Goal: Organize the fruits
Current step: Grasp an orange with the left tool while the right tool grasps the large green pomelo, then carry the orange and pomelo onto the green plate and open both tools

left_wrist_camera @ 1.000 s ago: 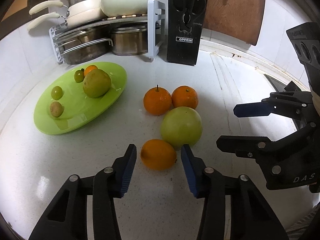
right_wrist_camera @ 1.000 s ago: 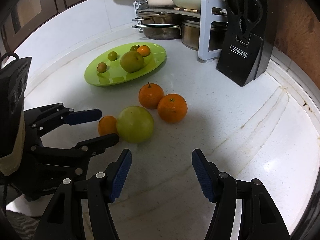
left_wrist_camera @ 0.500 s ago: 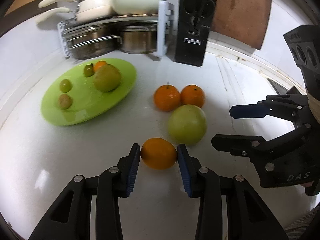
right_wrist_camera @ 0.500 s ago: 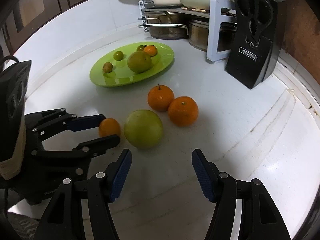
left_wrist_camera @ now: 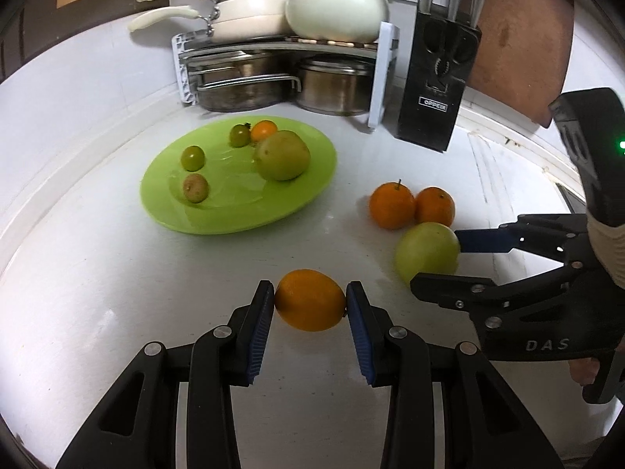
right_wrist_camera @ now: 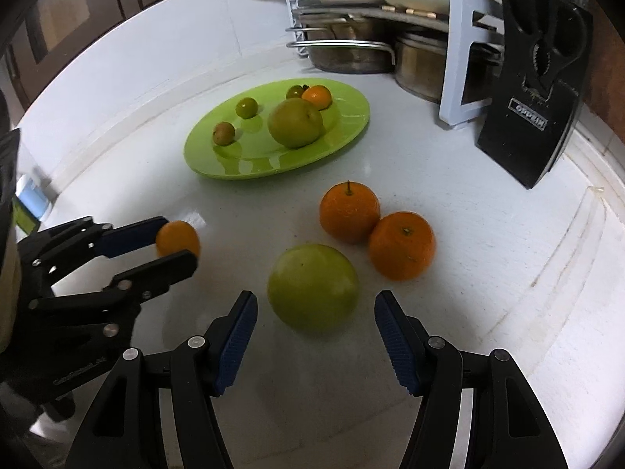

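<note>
White counter (left_wrist_camera: 117, 312) bears everything. Green plate (left_wrist_camera: 312, 191) holds one large green fruit, four small ones. Big green fruit (right_wrist_camera: 312, 287) on counter just ahead of right gripper (right_wrist_camera: 315, 336), jaws wide, pads clear of it. Two oranges (right_wrist_camera: 349, 212) touching, just behind. Left gripper (left_wrist_camera: 308, 305), jaws just closed, clamps small orange (left_wrist_camera: 310, 300) between plate and green fruit.
</note>
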